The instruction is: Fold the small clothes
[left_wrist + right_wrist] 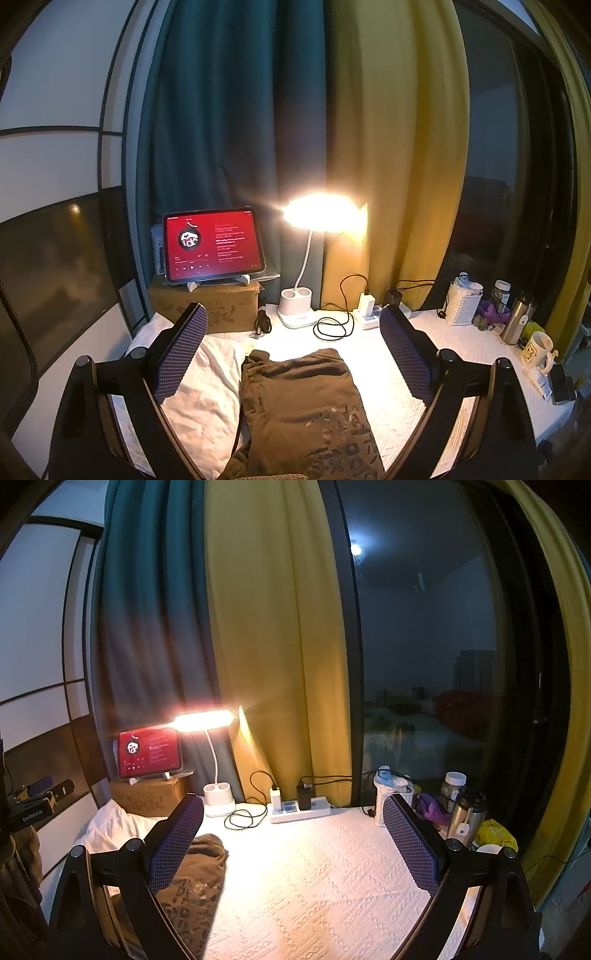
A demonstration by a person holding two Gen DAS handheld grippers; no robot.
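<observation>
So far nothing looks fully folded: the brown garment (299,402) lies on the white cloth (314,886), near me, left of centre. My left gripper (291,354) hovers over it, released; my right gripper (291,843), also released, holds nothing.

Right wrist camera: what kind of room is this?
Probably a bedroom at night. A desk lamp glows beside long curtains and a dark window, and brown clothes lie on a white quilted cover.

brown printed garment (306,406) | white embossed tablecloth (332,886) | teal curtain (221,110) | mustard curtain (399,129)
</observation>
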